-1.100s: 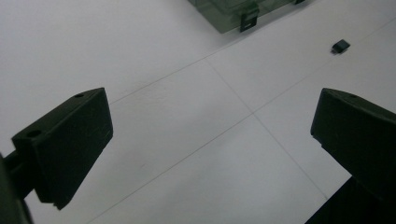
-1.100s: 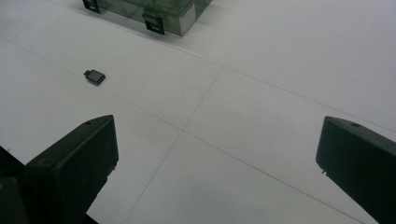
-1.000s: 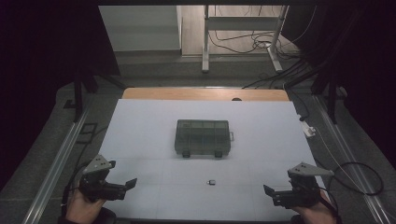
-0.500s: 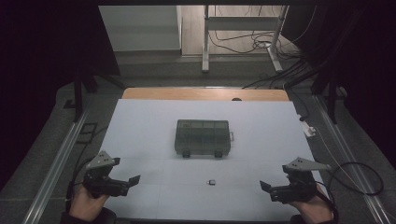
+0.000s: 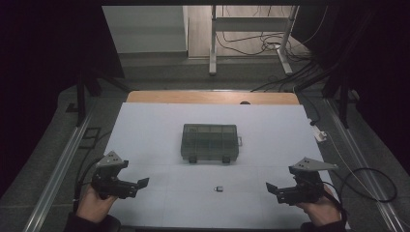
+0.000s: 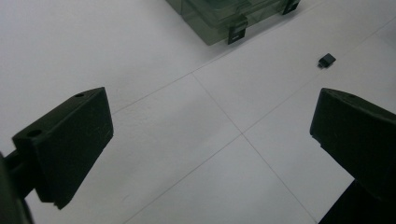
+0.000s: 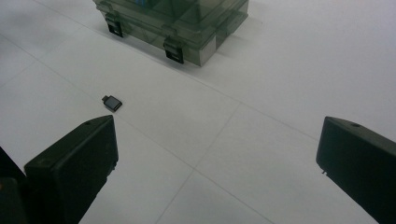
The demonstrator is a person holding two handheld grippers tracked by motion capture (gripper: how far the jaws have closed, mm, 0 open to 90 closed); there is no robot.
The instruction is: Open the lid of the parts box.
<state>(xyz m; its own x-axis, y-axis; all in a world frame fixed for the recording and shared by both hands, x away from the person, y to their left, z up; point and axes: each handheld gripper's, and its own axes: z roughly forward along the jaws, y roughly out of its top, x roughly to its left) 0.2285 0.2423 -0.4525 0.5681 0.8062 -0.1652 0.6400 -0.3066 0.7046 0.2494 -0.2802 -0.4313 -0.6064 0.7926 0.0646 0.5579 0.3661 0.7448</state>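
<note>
At the frame's lower corners, the left tool [image 5: 140, 182] and right tool [image 5: 271, 187] hover wide open, empty, over bare white tabletop [image 5: 159, 125]; a small dark rectangular clip [image 5: 219, 188] lies between them, below the translucent grey plastic compartment box [image 5: 209, 142].

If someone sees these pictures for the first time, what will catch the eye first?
First, the dark translucent compartment box, latched shut, in the middle of the white table. Next, the small dark part lying alone in front of it. The left gripper and right gripper flank that part at the near edge, jaws wide apart, holding nothing.
</note>
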